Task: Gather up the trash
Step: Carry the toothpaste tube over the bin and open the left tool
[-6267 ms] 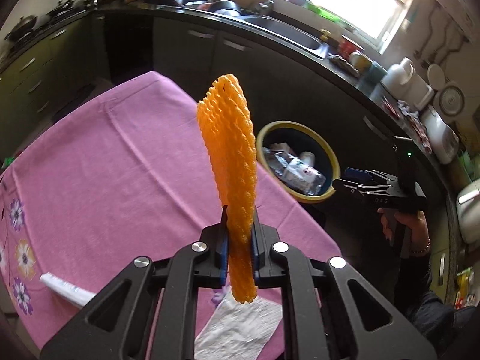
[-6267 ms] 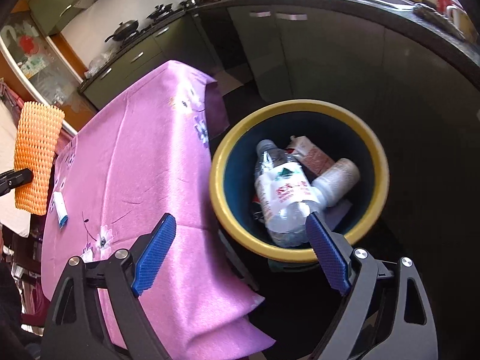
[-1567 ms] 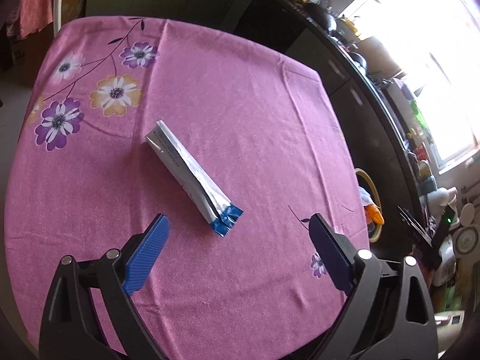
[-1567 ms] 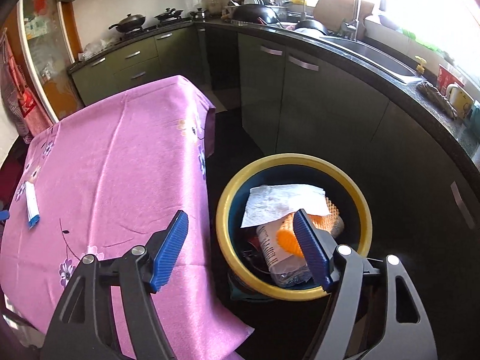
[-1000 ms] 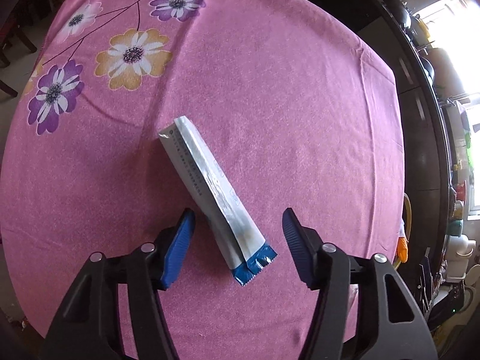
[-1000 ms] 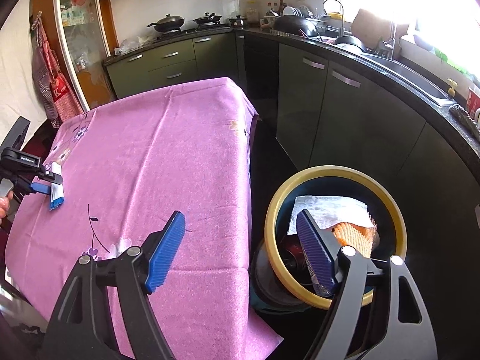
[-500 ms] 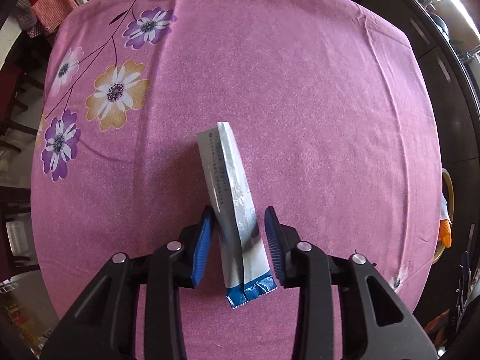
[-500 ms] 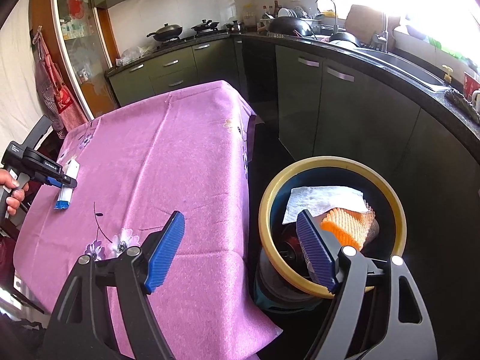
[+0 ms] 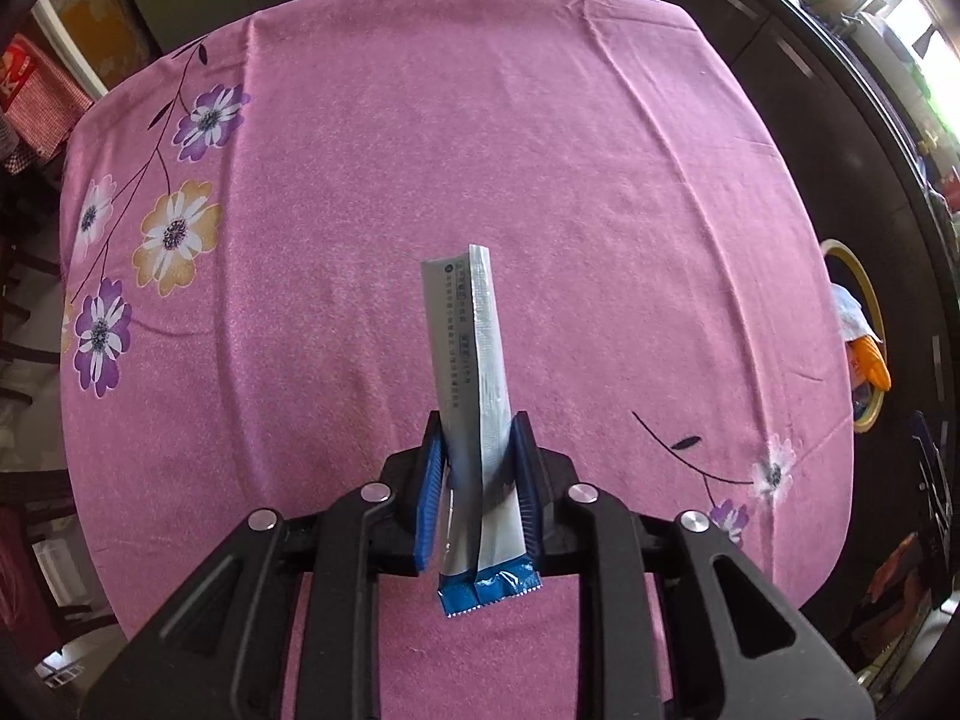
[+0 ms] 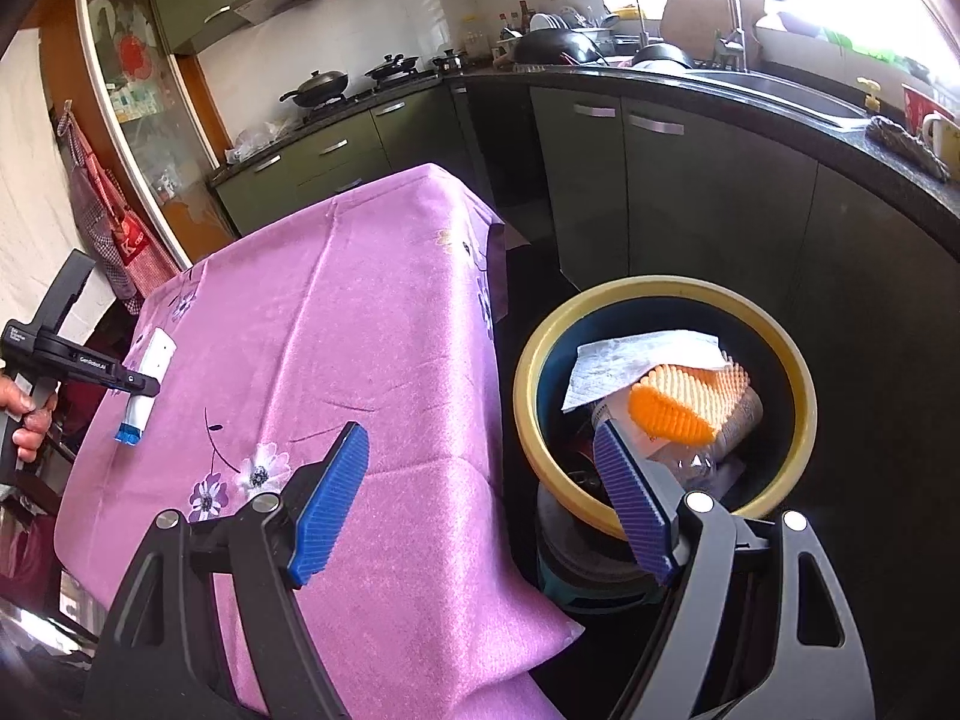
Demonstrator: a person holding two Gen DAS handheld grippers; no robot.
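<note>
While its blue pads (image 9: 429,498) are closing on a long silver wrapper (image 9: 474,396) with a blue crimped end, the left gripper (image 9: 477,495) holds that wrapper above the pink floral tablecloth (image 9: 540,180), near the cloth's near edge; the wrapper's blue end sticks out below the pads and its silver end juts away from them; the cloth around it lies bare out to every edge. In the right wrist view a hand (image 10: 24,414) grips the left gripper's handle at the table's left edge; the right gripper (image 10: 480,504) hangs with its jaws wide and nothing between them, over the gap between the cloth's draped right corner and the yellow-rimmed trash bin (image 10: 528,372); the bin stands on the floor just beside that corner, apart from the dark cabinets (image 10: 690,198); inside it lie a white napkin (image 10: 624,360), an orange foam net (image 10: 684,402) and a plastic bottle (image 10: 696,456).
</note>
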